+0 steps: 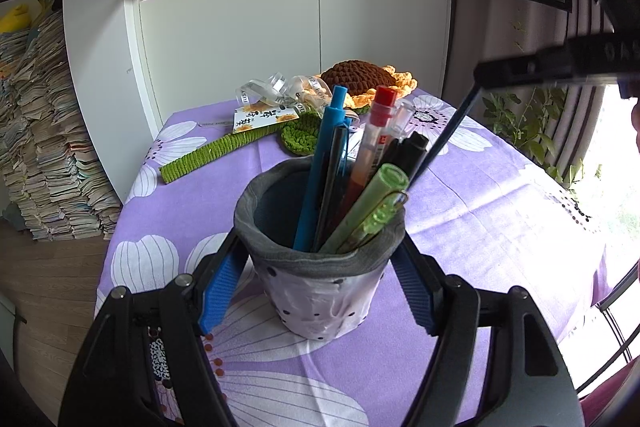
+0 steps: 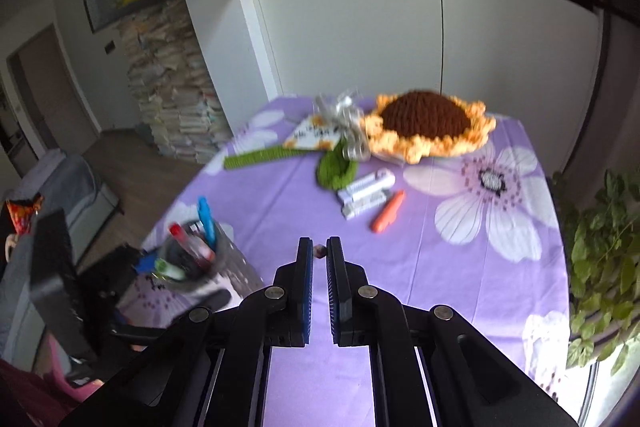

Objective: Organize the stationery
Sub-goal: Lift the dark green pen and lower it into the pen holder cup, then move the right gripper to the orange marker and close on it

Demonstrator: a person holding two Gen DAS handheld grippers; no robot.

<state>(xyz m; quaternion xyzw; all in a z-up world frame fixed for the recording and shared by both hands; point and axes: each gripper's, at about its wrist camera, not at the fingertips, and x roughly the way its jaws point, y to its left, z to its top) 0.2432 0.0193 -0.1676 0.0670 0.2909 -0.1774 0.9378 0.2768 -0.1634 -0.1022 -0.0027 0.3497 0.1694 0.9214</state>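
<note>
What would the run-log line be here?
left gripper: shut on pen holder | right gripper: shut on thin dark pen | orange pen: on table

Stood near the six o'clock edge of the table [image 1: 500, 211]: pen holder [image 1: 316, 291], pens [image 1: 332, 167] upright inside. Lay at twelve o'clock, against the cabinet [image 1: 280, 35]: crocheted sunflower [image 2: 428, 125], with ribbon [image 2: 348, 115] and card [image 2: 316, 137] at its nine o'clock. Sat mid-table, toward five o'clock of the sunflower: correction tapes [image 2: 366, 193], with marker [image 2: 388, 217] just beside.
</note>
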